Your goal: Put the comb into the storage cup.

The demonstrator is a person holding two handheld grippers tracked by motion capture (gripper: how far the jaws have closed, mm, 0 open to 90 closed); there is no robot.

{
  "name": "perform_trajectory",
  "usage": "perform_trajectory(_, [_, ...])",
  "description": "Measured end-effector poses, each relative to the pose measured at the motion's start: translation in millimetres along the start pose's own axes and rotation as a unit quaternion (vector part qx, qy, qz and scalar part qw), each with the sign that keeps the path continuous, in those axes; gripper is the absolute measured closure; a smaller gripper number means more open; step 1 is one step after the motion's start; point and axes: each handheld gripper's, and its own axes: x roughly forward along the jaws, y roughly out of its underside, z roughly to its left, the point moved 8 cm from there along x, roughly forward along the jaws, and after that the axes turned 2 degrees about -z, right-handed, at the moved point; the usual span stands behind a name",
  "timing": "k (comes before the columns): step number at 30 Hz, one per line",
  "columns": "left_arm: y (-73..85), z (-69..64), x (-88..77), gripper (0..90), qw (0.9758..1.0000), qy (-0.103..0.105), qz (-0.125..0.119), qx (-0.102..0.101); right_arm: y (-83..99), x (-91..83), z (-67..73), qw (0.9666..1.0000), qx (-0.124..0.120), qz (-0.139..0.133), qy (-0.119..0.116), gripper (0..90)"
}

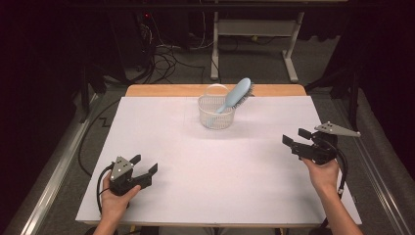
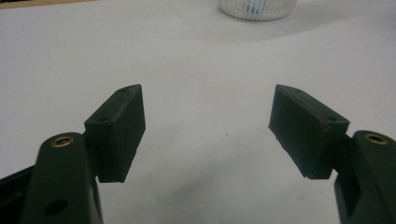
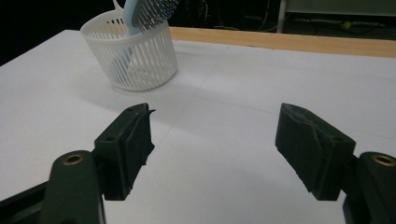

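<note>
Hairbrush (image 1: 234, 96) is sitting handle-down in the white basket (image 1: 216, 120) at the far-middle of the table (image 1: 205, 171), bristle head leaning out over the rim toward the right; in the right gripper view the brush (image 3: 140, 14) is poking up out of the basket (image 3: 140, 70), handle visible thru the slats. Left gripper (image 1: 146, 164) is resting low near the front-left corner w/ jaws standing wide apart, nothing btwn them; its own view is looking across bare white sheet, basket (image 2: 257, 8) just peeking in at the top edge. Right gripper (image 1: 296, 136) is hovering over the right side of the table, jaws likewise spread wide & empty, pointing roughly toward the basket. Both are well apart from brush & basket. Judging by this: the brush-into-basket part looks done, both tools are looking released and clear, so prob. nothing left except parking the hands. If instead the job is taking the brush out, it's not yet begun; can't tell which.
</note>
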Motion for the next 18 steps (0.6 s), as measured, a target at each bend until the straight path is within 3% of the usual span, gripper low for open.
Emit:
perform_trajectory(10, [-0.1, 0.0, 0.0, 27.8, 1.0, 0.0, -0.001, -0.001, 3.6, -4.9, 0.9, 1.0, 0.0, -0.005, 0.0, 26.5])
perform_trajectory(13, [0.0, -0.1, 0.2, 27.8, 1.0, 0.0, 0.0, -0.002, 5.0, -6.0, 4.4, 0.9998, -0.018, -0.004, 0.004, 26.2])
perform_trajectory(18, [-0.1, -0.3, -0.2, 27.8, 1.0, 0.0, 0.0, -0.002, 7.6, -6.2, 7.5, 0.9998, -0.018, -0.004, 0.0, 25.8])
